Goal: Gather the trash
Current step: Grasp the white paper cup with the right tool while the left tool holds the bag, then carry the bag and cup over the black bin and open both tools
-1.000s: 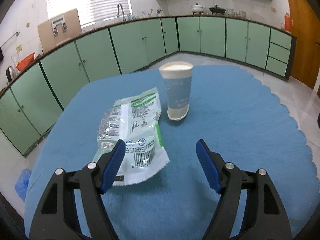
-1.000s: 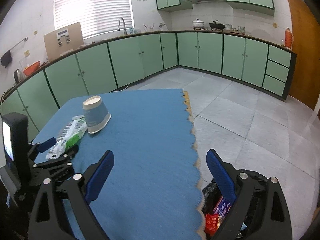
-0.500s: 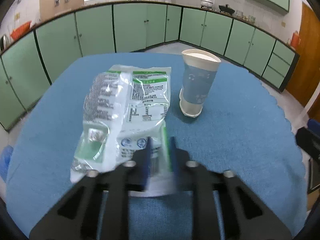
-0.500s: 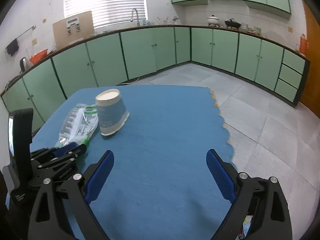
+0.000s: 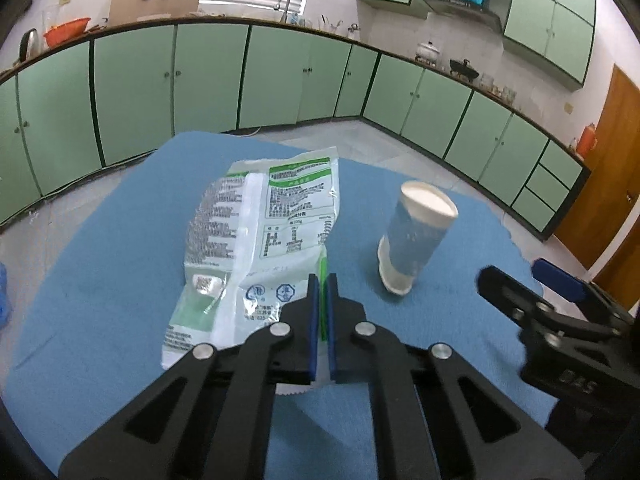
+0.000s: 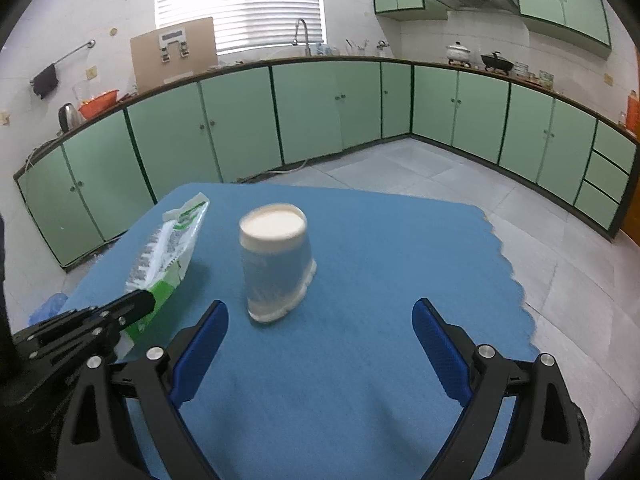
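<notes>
**Wrapper pinched, cup next**

The left gripper, spread wide a second ago, is now pinching the near edge of the plastic wrapper and lifting it off the blue tablecloth, so the first piece of trash is secured. The right gripper, fingers spread and empty, is closing in on the upside-down paper cup beside the wrapper. No trash bin is showing now.

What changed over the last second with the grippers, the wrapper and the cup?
The left gripper shut on the wrapper and lifted its near edge off the table. The right gripper swung leftward to face the cup, jaws open as before. The cup stayed upside down where it was.
</notes>
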Available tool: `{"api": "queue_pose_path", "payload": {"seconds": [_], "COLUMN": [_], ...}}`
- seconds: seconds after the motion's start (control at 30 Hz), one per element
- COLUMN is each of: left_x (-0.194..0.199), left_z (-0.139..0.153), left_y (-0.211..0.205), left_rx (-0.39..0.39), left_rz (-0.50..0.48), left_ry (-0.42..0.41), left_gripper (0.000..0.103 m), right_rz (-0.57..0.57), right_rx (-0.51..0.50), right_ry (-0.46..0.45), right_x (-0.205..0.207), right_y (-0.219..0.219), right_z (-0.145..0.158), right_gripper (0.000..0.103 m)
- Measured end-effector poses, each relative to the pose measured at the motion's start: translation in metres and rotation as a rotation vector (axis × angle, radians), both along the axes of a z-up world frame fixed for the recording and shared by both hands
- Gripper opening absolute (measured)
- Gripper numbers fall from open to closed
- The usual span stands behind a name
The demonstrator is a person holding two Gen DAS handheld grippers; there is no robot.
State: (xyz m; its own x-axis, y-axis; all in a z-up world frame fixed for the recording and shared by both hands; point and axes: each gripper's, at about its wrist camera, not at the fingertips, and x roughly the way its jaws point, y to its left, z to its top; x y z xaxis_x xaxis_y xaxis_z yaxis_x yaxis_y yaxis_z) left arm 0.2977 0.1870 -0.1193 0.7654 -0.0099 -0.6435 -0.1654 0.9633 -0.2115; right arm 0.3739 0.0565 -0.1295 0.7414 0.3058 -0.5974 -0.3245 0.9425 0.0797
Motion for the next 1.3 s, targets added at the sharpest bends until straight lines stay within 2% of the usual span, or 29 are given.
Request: {"api": "queue_pose_path", "payload": {"seconds": [0.23,0.57,0.63,0.73,0.77,0.83,1.3], "left_x": [0.012,0.019,0.018,0.017,0.018,0.018,0.001], "left_z": [0.001,0.002,0.001,0.001,0.001,0.002,0.022], "left_y": [0.011,0.031,0.032,0.034,0.034,0.034,0.005], "left_rx": [-0.003,-0.005,-0.006,-0.011,-0.012,-0.012,0.0], "left_rz": [0.033,0.068,0.069,0.067,0.066,0.063,0.015], "left_ry": [-0.012,-0.025,-0.026,-0.026,-0.026,-0.027,-0.06], "left_gripper": [0.002,0.001,0.001,0.001,0.001,0.001,0.001], "right_rz": [0.01,0.013,0.014,0.021,0.029,0.042,0.046], "right_rx": [0.011,-0.01,-0.016,-0.011,-0.007,-0.001,0.015], "right_ry": [-0.011,0.009,0.015,0.036,0.047,0.054,-0.002], "right_x": [0.026,0.059,0.062,0.065,0.065,0.063,0.022], "right_y": [0.02,0.043,0.045,0.047,0.047,0.048,0.017], "right_z": [-0.002,-0.017,-0.02,-0.025,-0.026,-0.027,0.011], "right_gripper": [0.09,0.083,0.077,0.059,0.048,0.045,0.044]}}
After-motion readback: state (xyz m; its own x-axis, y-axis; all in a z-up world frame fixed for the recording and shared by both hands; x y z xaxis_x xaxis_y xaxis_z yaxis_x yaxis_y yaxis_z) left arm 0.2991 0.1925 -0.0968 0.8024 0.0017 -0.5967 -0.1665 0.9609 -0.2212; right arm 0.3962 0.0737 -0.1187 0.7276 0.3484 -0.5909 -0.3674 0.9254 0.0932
